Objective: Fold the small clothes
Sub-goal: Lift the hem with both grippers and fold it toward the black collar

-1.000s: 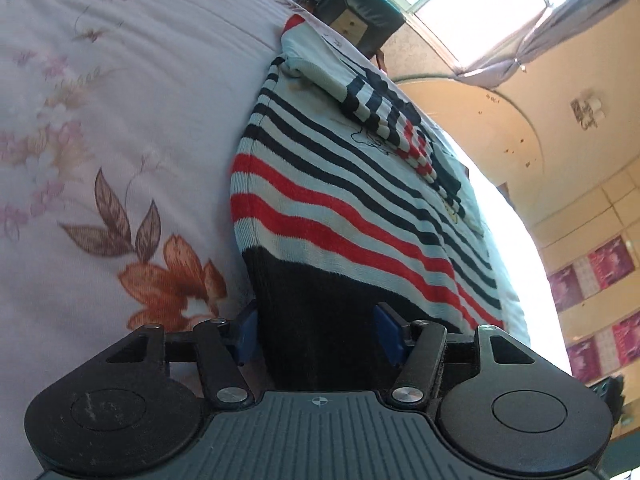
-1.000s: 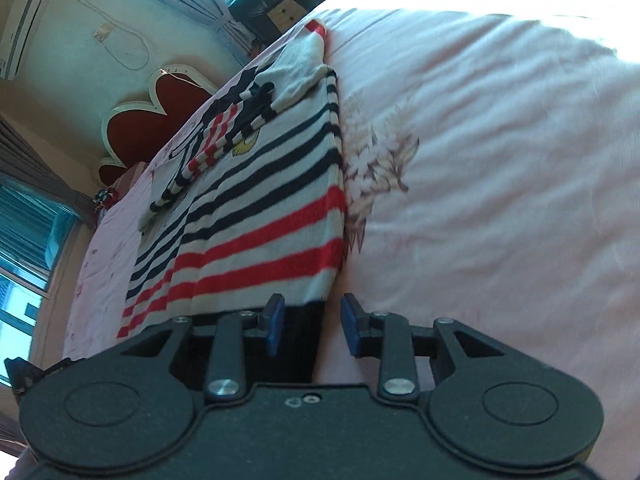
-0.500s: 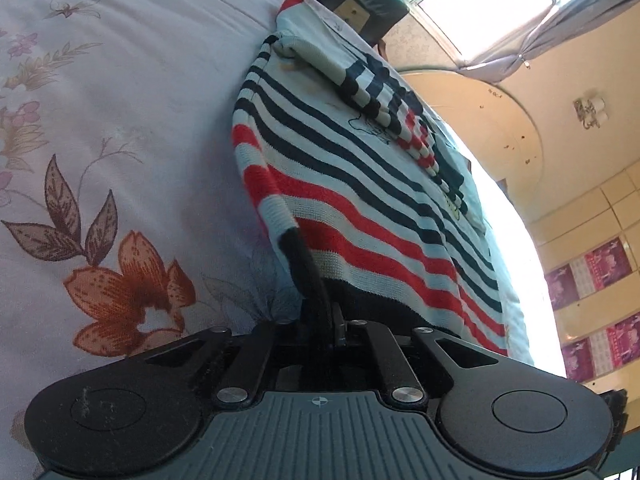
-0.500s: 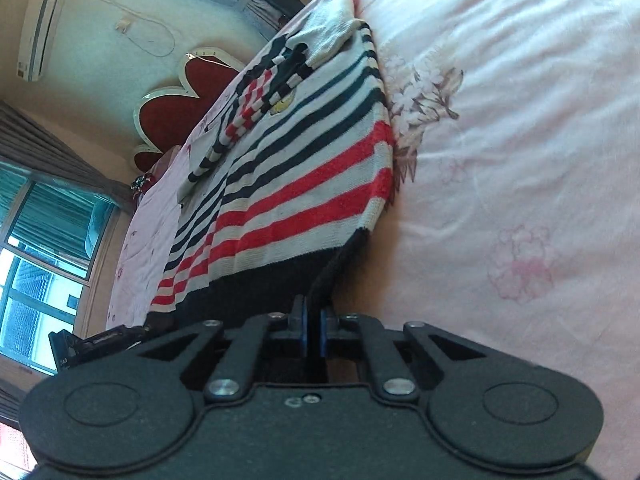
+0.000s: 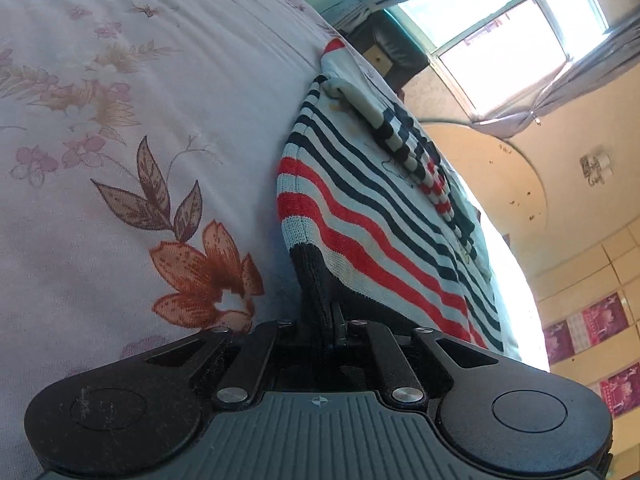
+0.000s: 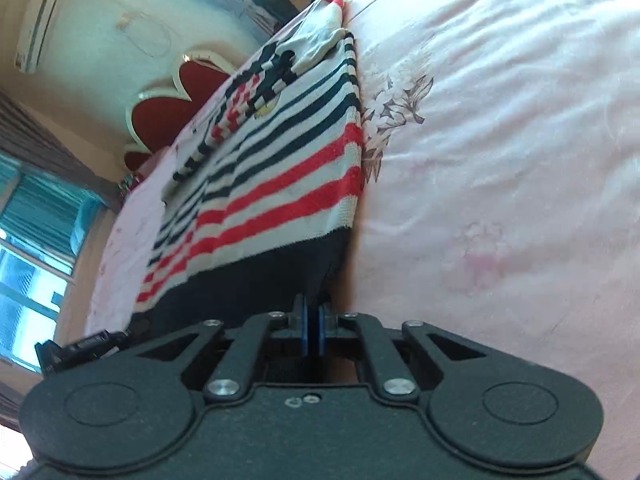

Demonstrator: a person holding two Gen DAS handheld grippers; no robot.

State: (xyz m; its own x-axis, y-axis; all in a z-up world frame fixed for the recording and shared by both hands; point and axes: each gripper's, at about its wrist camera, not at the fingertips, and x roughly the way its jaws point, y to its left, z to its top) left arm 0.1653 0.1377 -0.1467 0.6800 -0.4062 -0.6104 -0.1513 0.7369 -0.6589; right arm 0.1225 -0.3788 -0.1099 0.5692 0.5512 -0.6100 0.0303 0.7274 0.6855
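So the striped sweater [image 5: 372,216] is lying flat on the bed [image 5: 120,120], over the pink floral cover, with its sleeves folded in across the far end. The dark hem is at the near edge. The left hand-held gripper [image 5: 330,320] is clenched on the hem's left corner, and the fabric bunches up a bit there. The right hand-held gripper [image 6: 313,330] is pinched tight on the hem's right corner, blue pads [image 6: 305,332] almost together.

Home bedroom, floral bedsheet [image 5: 168,92], likely heart-shaped headboard [image 6: 168,108], curtained window [image 5: 500,36]
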